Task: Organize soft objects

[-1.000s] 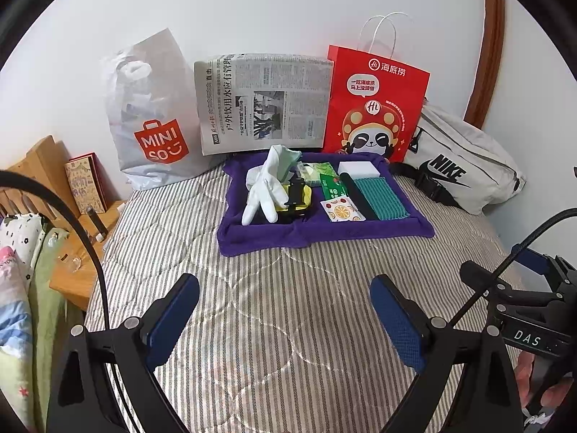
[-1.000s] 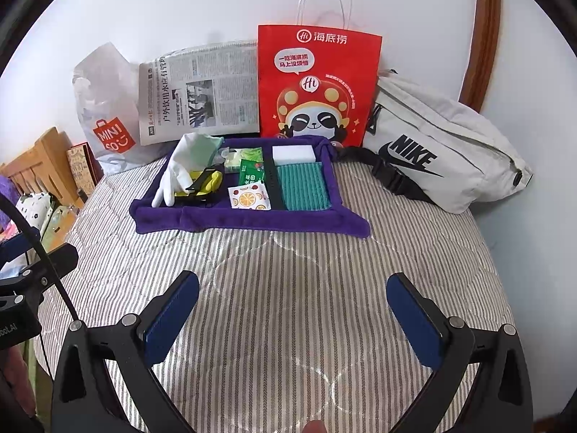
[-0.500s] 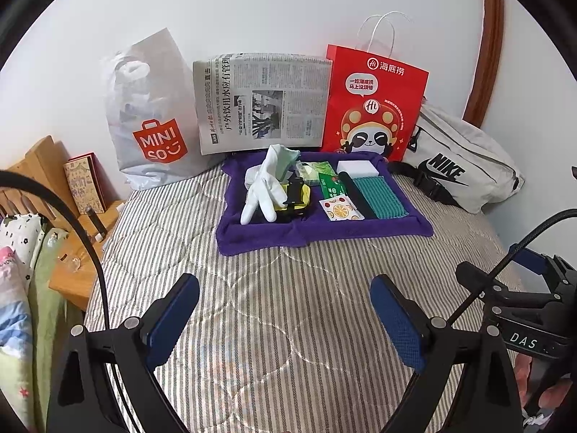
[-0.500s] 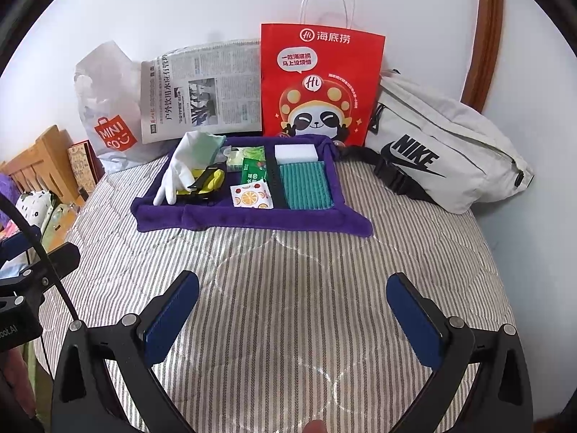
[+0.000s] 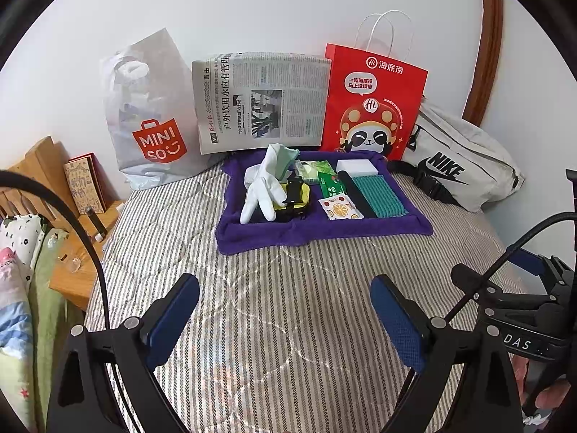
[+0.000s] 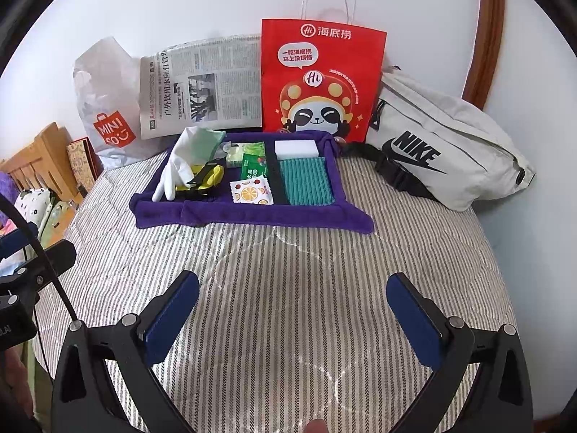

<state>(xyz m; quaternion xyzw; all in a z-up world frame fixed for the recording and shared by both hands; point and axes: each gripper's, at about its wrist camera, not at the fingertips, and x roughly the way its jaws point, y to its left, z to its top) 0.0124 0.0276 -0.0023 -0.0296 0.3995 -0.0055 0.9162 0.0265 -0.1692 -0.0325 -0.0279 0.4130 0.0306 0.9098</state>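
Note:
A purple cloth tray [image 5: 317, 229] [image 6: 252, 213] lies on the striped bed. It holds a white glove [image 5: 261, 187] [image 6: 175, 169], a yellow and black item [image 5: 294, 196] [image 6: 205, 176], green packets [image 5: 330, 186] [image 6: 254, 167], an orange-print sachet [image 5: 340, 208] [image 6: 250, 191], a white sponge [image 5: 357, 166] [image 6: 296, 148] and a teal cloth [image 5: 378, 195] [image 6: 305, 180]. My left gripper [image 5: 285, 319] and right gripper [image 6: 292, 319] are both open and empty, low over the bed, well short of the tray.
Against the wall stand a Miniso plastic bag [image 5: 148, 115] [image 6: 104, 104], a folded newspaper [image 5: 259, 101] [image 6: 205, 86], a red paper bag [image 5: 371, 104] [image 6: 321, 79] and a white Nike bag [image 5: 465, 162] [image 6: 443, 144]. A wooden bedside stand [image 5: 65, 195] is at the left.
Both grippers have drifted slightly; the scene shifts a little in each view. Both stay open and nothing on the tray has moved.

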